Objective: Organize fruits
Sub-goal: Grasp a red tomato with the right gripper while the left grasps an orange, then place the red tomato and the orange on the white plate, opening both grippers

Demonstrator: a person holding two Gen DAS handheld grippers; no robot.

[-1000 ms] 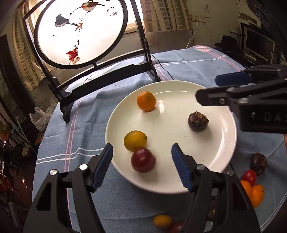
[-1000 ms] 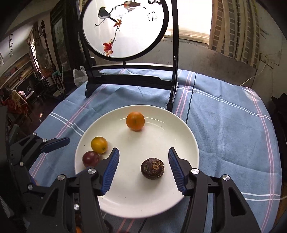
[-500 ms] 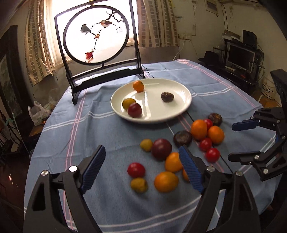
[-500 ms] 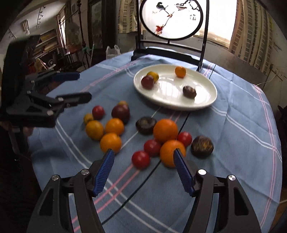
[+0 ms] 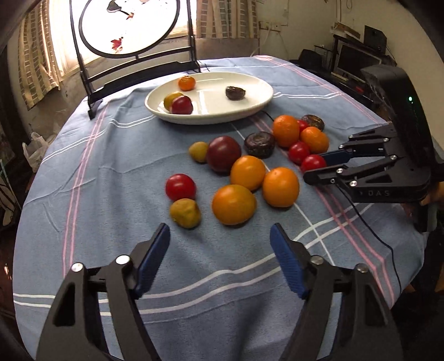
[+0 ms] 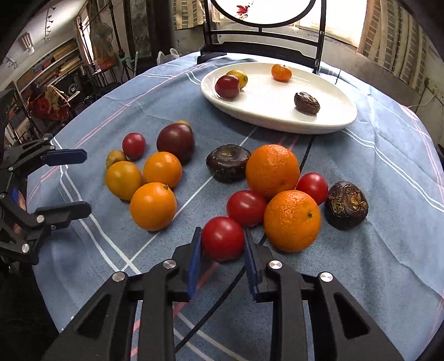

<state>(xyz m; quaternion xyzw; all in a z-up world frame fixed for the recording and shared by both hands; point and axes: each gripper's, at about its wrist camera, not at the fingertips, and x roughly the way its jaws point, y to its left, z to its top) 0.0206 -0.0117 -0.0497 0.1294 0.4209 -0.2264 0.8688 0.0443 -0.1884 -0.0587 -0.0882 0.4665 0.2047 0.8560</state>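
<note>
1. On the round table under a blue striped tablecloth: a white oval ceramic plate at the far side, a black-framed round painted screen standing behind it.
2. In the plate: a small orange mandarin at the back, a dark red plum touching a yellow fruit on the left, a dark brown wrinkled fruit on the right.
3. Before the plate, on the cloth: loose oranges, red tomatoes and dark fruits in two clusters.
4. Between the pads of the right gripper: a red round tomato, at the near edge of the right cluster.
5. Near the left cluster, just before a large orange: the left gripper, jaws closing, nothing between them.
</note>
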